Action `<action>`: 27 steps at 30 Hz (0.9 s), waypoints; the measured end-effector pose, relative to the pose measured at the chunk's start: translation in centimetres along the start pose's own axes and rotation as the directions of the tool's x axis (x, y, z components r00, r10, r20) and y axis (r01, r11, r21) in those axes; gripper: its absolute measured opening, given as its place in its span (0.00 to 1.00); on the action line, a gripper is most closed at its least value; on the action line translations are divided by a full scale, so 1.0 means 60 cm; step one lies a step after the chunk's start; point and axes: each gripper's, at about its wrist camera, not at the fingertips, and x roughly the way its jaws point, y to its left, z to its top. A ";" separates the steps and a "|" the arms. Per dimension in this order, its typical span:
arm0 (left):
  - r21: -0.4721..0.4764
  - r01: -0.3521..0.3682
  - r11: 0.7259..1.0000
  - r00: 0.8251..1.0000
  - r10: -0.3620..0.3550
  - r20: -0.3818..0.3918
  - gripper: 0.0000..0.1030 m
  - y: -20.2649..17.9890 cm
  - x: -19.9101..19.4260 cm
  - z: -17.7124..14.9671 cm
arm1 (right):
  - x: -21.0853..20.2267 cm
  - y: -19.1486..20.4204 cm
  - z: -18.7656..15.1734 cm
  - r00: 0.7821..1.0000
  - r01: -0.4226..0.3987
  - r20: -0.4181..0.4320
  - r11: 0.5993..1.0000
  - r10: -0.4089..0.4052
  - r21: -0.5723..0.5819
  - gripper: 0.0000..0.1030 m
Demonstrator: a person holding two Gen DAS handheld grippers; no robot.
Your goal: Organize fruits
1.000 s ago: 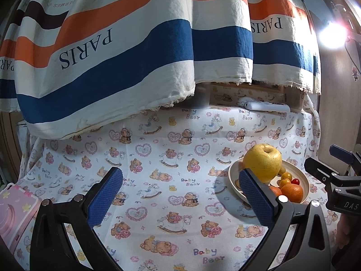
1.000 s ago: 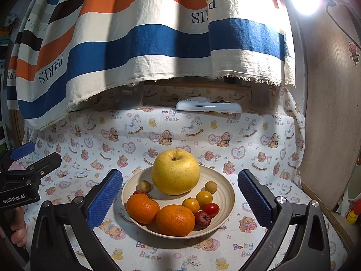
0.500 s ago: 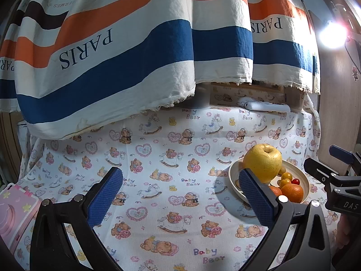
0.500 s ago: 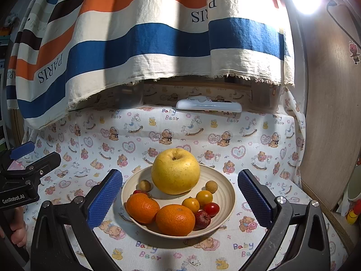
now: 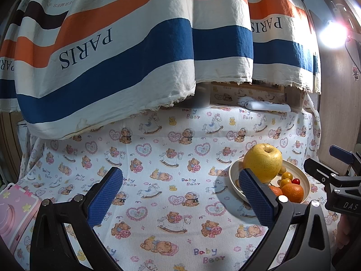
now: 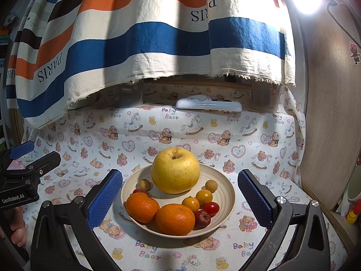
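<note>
In the right wrist view a cream bowl [image 6: 227,194] sits on the bear-print cloth. It holds a large yellow apple [image 6: 175,171], two oranges [image 6: 142,206] [image 6: 175,219], small yellow tomatoes [image 6: 204,195], a red cherry tomato [image 6: 211,208], a dark red fruit [image 6: 202,218] and two brown longans [image 6: 144,184]. My right gripper [image 6: 180,178] is open, its blue pads flanking the bowl, holding nothing. In the left wrist view my left gripper [image 5: 180,180] is open over bare cloth, left of the bowl [image 5: 234,176] and apple [image 5: 262,164]. Its right finger hides part of the bowl.
A striped "PARIS" cloth [image 6: 158,45] hangs low over the back of the table. A white remote-like device [image 6: 208,103] lies at the back. A pink toy camera [image 5: 13,212] sits at the far left. A wooden panel [image 6: 334,113] bounds the right side.
</note>
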 end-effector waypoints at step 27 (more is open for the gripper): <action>0.001 -0.002 1.000 1.000 0.002 -0.003 0.99 0.001 0.001 0.001 | 0.002 0.000 0.000 1.000 -0.001 -0.009 1.000 0.001 0.002 1.00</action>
